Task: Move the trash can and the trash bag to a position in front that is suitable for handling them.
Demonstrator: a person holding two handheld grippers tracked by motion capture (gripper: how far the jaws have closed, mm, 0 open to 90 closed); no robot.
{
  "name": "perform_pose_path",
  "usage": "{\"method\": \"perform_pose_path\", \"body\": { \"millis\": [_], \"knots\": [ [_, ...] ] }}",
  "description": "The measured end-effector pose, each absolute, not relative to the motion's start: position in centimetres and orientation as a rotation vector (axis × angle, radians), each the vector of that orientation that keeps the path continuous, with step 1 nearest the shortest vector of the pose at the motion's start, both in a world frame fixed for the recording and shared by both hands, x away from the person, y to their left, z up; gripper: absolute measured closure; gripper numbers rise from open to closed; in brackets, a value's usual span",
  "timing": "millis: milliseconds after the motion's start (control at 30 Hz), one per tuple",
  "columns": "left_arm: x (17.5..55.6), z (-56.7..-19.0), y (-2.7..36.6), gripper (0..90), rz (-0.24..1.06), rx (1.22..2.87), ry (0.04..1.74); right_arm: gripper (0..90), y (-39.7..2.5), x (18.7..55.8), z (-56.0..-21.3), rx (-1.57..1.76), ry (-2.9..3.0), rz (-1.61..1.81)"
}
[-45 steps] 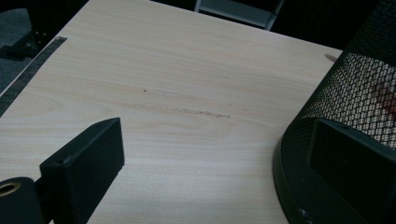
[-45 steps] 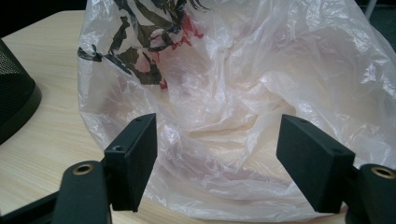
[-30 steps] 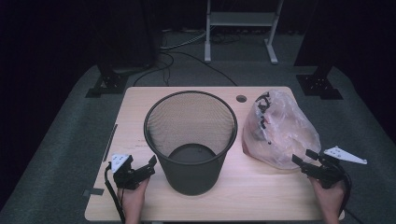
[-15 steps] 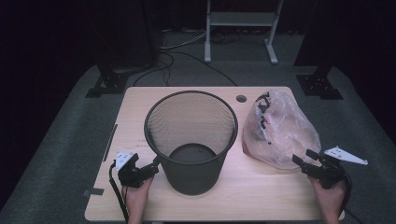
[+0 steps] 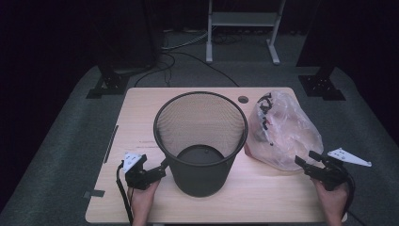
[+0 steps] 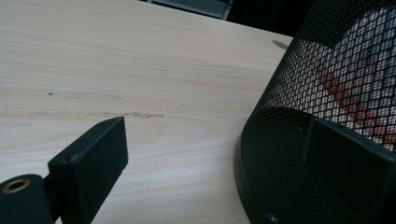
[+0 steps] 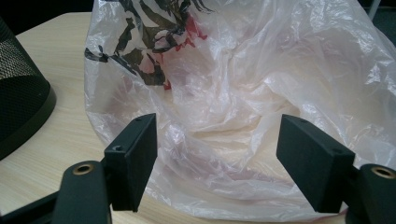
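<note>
The plastic bag [image 7: 243, 107], judged light, limp and slippery, wants pinching at a bunched fold; right gripper [image 7: 217, 158] wide open before it, left gripper [image 5: 160, 170] open, empty, against the mesh bin [image 5: 201, 141].

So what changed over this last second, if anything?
The left tongs moved in toward the mesh bin; one jaw now sits outside its wall and the other shows through the mesh from inside, open, not yet clamped. The right tongs stayed open at the edge of the plastic bag. Bin and bag have not moved on the table.
</note>
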State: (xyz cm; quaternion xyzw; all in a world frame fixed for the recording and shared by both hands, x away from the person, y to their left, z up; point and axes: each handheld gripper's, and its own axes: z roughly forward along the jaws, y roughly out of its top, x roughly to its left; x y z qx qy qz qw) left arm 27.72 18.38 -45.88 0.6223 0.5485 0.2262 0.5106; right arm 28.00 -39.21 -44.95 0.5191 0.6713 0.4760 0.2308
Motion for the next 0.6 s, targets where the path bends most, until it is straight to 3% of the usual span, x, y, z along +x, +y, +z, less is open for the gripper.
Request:
{"method": "perform_pose_path", "body": {
  "millis": [600],
  "knots": [
    [27.6,-46.0,15.6,5.4,0.510,1.570,1.248,28.4,-39.6,27.9,-44.8,1.436,1.824,1.326]
  ]
}}
